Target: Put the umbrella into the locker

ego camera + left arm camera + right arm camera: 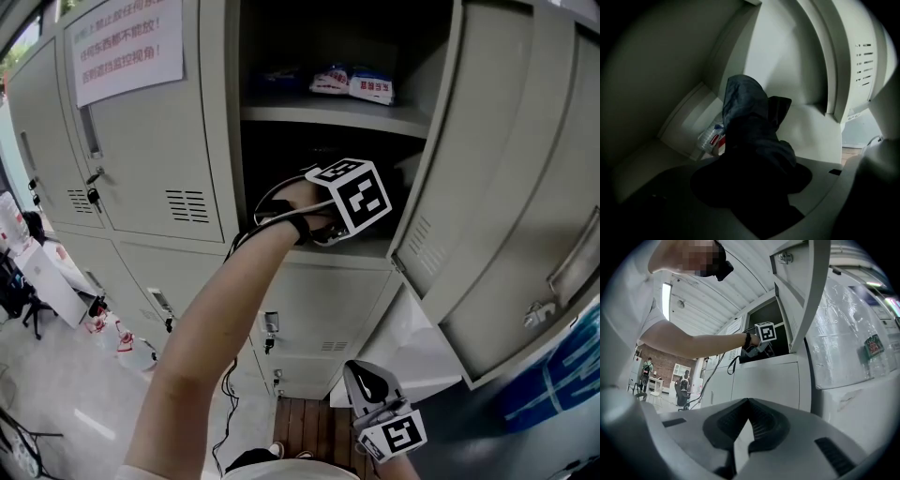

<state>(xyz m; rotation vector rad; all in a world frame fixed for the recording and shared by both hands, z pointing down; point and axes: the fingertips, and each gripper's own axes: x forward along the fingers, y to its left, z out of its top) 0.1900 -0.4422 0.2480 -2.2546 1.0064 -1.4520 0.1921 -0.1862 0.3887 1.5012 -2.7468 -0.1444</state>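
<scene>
No tabletop is in view, so I give places by the shelf edges of the locker [150,178]. Nearest, the right gripper [747,427] hangs low in front of the lower doors. Its jaws are almost together with nothing between them; I think it is kept back so as to leave the opening free.

Higher up, the left gripper [328,227] reaches over the front edge of the middle shelf [825,136], past the open door [487,187]. Its claw is closed on the umbrella [750,126], a folded dark blue one that is already inside this compartment.

The umbrella's long axis runs from the jaws toward the back wall. Its far end points up and to the back, near the back left corner, where a plastic bottle [710,136] lies. Whether the umbrella rests on the shelf, I cannot tell.
</scene>
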